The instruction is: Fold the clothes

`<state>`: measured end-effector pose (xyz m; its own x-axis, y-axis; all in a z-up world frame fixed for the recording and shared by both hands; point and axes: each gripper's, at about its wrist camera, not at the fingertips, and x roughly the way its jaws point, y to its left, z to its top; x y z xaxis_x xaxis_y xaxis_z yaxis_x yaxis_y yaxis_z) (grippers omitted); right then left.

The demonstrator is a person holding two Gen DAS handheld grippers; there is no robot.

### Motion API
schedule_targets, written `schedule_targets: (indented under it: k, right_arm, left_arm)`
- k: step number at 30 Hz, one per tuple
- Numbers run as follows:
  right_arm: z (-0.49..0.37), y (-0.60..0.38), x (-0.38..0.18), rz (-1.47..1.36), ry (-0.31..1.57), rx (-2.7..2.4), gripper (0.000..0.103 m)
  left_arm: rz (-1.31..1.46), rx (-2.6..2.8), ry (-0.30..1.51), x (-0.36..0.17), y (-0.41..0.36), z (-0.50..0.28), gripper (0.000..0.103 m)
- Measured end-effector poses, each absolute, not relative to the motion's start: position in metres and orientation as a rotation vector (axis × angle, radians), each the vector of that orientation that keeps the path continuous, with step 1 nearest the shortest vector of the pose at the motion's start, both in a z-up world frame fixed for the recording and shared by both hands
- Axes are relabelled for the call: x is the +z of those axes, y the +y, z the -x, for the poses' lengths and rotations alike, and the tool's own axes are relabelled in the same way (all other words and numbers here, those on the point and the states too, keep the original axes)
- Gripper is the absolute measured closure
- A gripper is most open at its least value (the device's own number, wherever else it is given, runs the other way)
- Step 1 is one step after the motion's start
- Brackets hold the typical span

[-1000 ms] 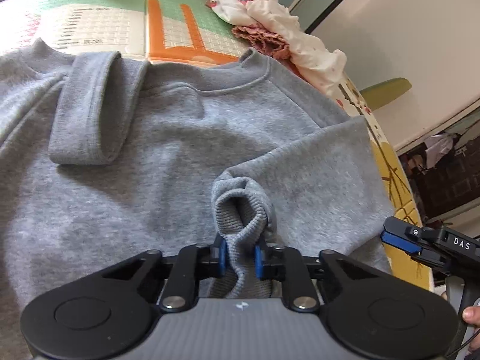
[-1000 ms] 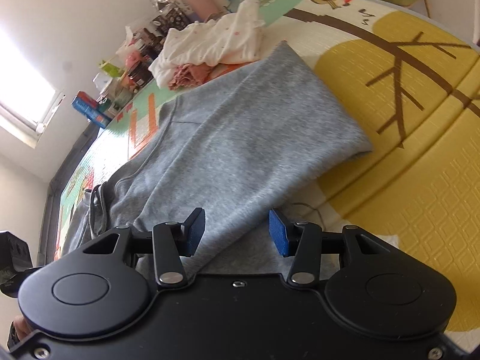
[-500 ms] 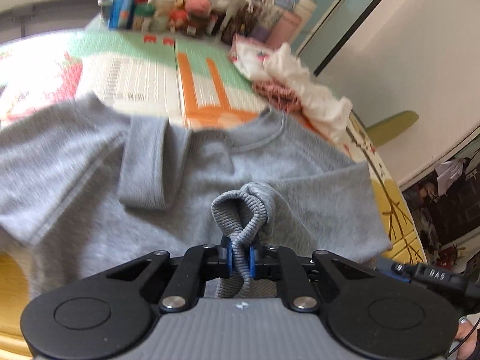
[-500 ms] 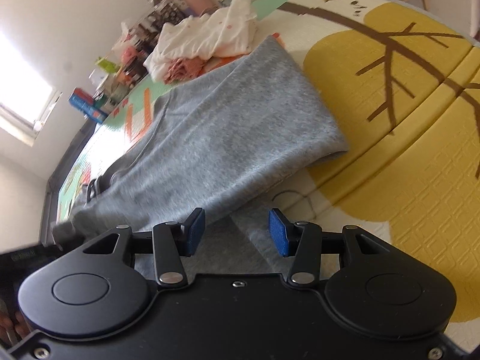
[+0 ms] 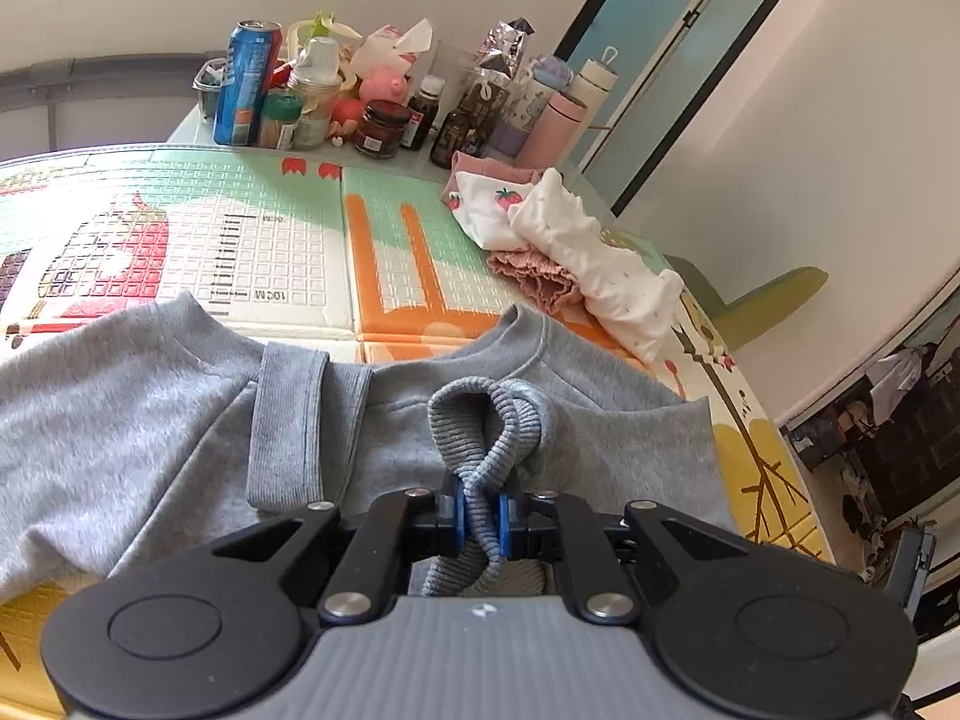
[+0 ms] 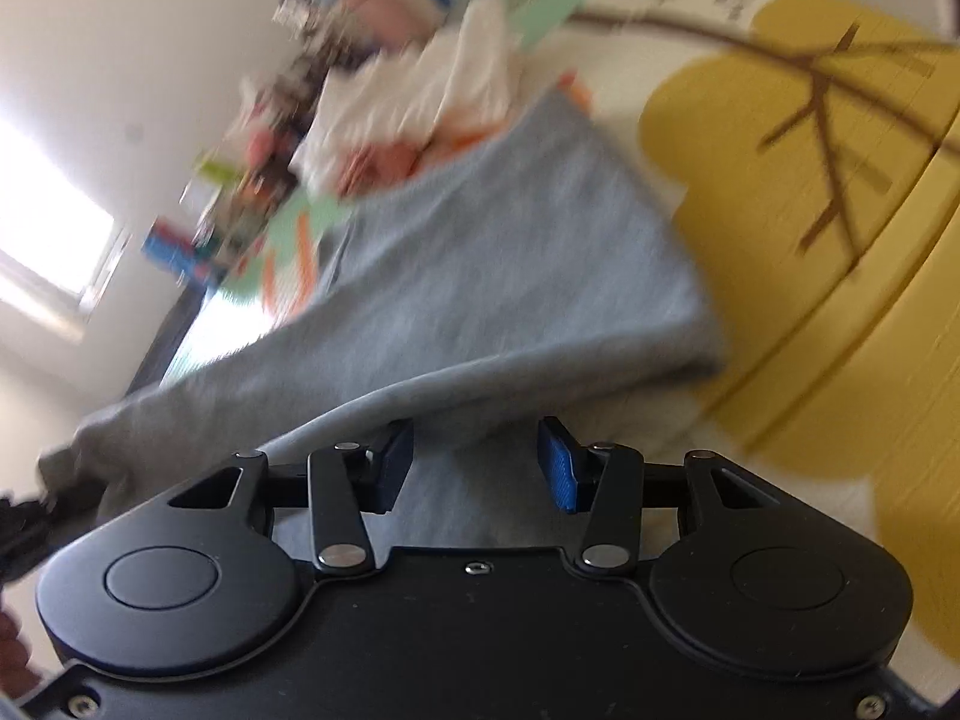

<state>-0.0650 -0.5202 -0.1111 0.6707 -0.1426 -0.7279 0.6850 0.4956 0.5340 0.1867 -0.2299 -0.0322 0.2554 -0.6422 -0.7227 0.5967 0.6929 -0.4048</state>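
Observation:
A grey sweatshirt (image 5: 120,414) lies on the patterned play mat (image 5: 240,240), one sleeve (image 5: 285,420) folded across its chest. My left gripper (image 5: 480,519) is shut on the ribbed cuff (image 5: 486,426) of the other sleeve and holds it above the shirt's body. In the blurred right wrist view the sweatshirt (image 6: 510,276) lies folded over on the yellow part of the mat (image 6: 840,240). My right gripper (image 6: 477,462) is open and empty, its jaws wide apart over the shirt's near edge.
A pile of white and pink clothes (image 5: 564,240) lies on the mat beyond the collar. Cans, jars and bottles (image 5: 372,108) crowd the far edge. A green chair (image 5: 762,294) stands off the mat to the right.
My left gripper has lifted and pulled back with the cuff, so the view now reaches the far clutter. My right gripper has moved fast, blurring its view, and stays open.

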Motion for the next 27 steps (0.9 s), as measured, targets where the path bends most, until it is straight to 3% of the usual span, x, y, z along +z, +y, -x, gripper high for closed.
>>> schedule_targets:
  k: [8, 13, 18, 22, 23, 25, 26, 27]
  right_arm:
    - [0.069, -0.540, -0.108, -0.875, 0.614, -0.710, 0.061]
    - [0.086, -0.554, -0.111, -1.093, 0.465, -0.628, 0.061]
    - [0.087, -0.565, -0.103, -1.162, 0.460, -0.589, 0.051]
    - [0.084, -0.574, -0.109, -1.240, 0.494, -0.586, 0.050]
    - [0.084, -0.575, -0.113, -1.266, 0.492, -0.591, 0.053]
    - [0.085, -0.575, -0.118, -1.300, 0.479, -0.614, 0.067]
    - [0.085, -0.574, -0.120, -1.311, 0.471, -0.628, 0.080]
    - [0.085, -0.574, -0.122, -1.316, 0.464, -0.641, 0.087]
  left_arm:
    - [0.082, -0.820, 1.015, -0.031, -0.223, -0.194, 0.092]
    - [0.073, -0.805, 1.011, -0.030, -0.221, -0.196, 0.092]
    - [0.069, -0.799, 1.018, -0.033, -0.221, -0.197, 0.092]
    - [0.070, -0.798, 1.025, -0.036, -0.222, -0.196, 0.092]
    - [0.070, -0.797, 1.026, -0.037, -0.222, -0.196, 0.092]
    - [0.070, -0.794, 1.031, -0.038, -0.222, -0.197, 0.092]
    - [0.069, -0.791, 1.033, -0.039, -0.222, -0.197, 0.092]
    - [0.067, -0.789, 1.035, -0.039, -0.222, -0.197, 0.092]
